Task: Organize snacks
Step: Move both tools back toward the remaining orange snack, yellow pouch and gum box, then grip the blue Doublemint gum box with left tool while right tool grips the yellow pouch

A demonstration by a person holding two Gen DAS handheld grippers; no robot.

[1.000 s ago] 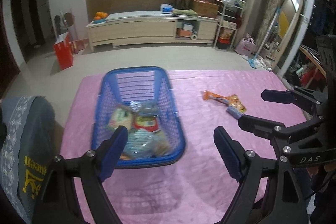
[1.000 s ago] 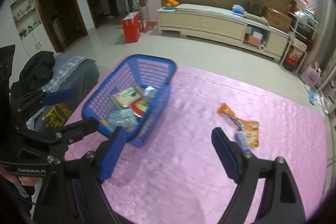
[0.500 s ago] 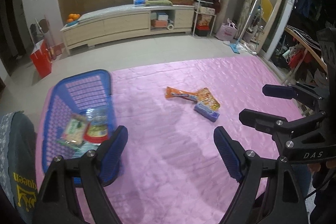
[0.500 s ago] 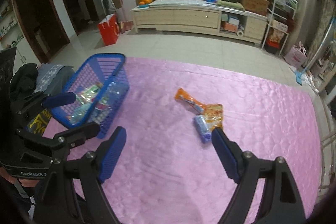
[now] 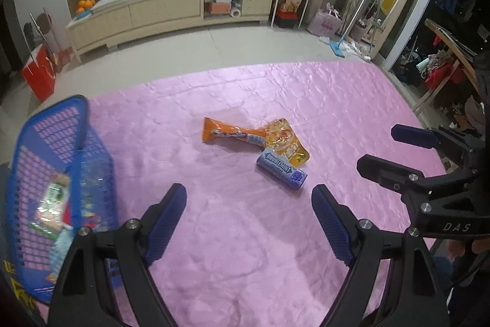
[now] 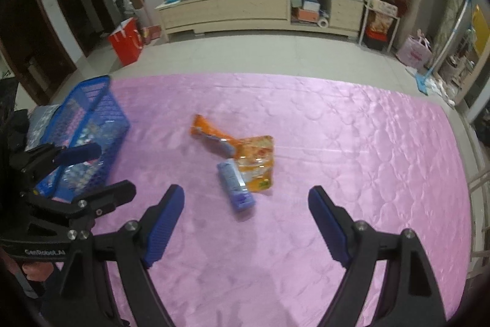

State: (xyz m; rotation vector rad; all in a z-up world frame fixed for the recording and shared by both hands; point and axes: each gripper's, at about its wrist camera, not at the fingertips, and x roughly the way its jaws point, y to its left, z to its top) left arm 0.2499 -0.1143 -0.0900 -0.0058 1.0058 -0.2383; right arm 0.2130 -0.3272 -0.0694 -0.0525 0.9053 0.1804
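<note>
Snacks sit mid-table on the pink quilted cloth [image 5: 245, 250]: a long orange packet [image 5: 228, 133], an orange-yellow pouch [image 5: 283, 141] overlapping its right end, and a blue-purple gum pack [image 5: 281, 169] touching the pouch's near edge. Left gripper [image 5: 248, 216] hovers over the cloth, jaws spread wide w/ nothing between them, the gum pack just ahead of the gap. Right gripper [image 6: 246, 218] is likewise wide open and empty, pointed at the same 3 items; gum pack [image 6: 235, 185] lies just beyond its tips, pouch [image 6: 257, 161] & orange packet [image 6: 211, 131] farther on. Blue plastic basket [image 5: 46, 149] stands at the table's left edge, well apart from the loose snacks, w/ several wrapped snacks inside, too blurred to name. From the right wrist view the basket [image 6: 88, 100] shows behind the left gripper's arm. Long cream cabinet [image 6: 245, 8] runs along the far wall, a red bag [image 6: 127, 40] on the floor near it.
</note>
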